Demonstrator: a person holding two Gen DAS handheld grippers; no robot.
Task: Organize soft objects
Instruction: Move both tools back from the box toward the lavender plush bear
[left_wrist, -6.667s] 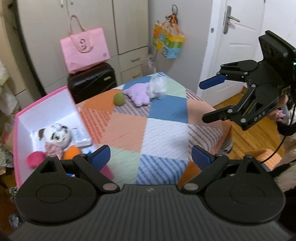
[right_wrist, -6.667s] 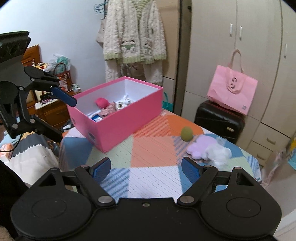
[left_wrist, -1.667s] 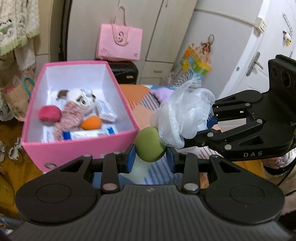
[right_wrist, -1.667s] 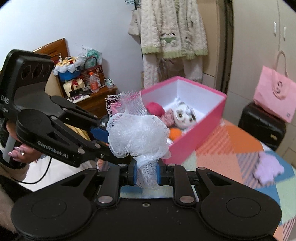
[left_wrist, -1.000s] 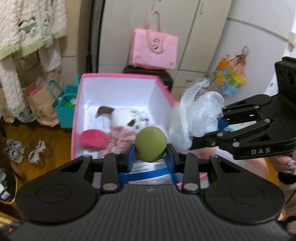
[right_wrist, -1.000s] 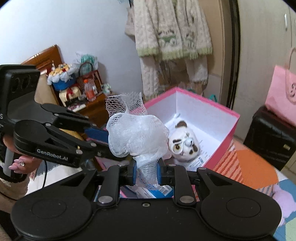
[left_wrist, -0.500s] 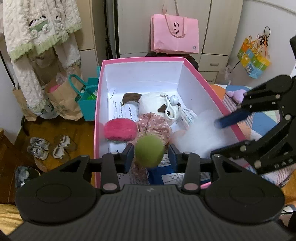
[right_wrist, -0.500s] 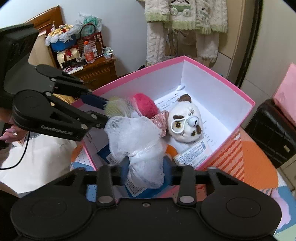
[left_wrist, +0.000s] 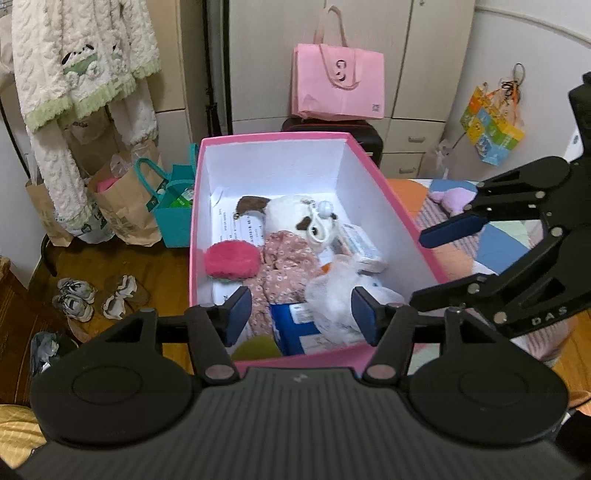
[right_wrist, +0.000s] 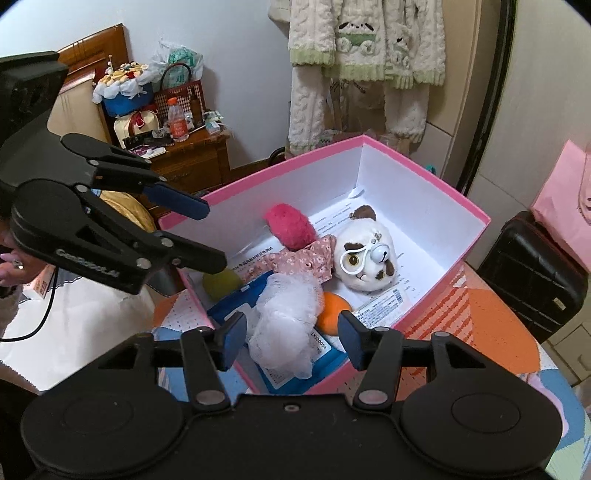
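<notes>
Purple plush (left_wrist: 453, 196) lies on the table beyond pink box (left_wrist: 391, 218), nearer right tongs (left_wrist: 436, 266); both tongs apart, empty.

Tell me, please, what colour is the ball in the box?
Olive green ball, best in the right wrist view.

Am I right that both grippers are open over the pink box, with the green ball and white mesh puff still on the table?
Not quite. The green ball and white mesh puff lie inside the pink box, as the right wrist view shows. Both the left gripper and right gripper are open.
</notes>
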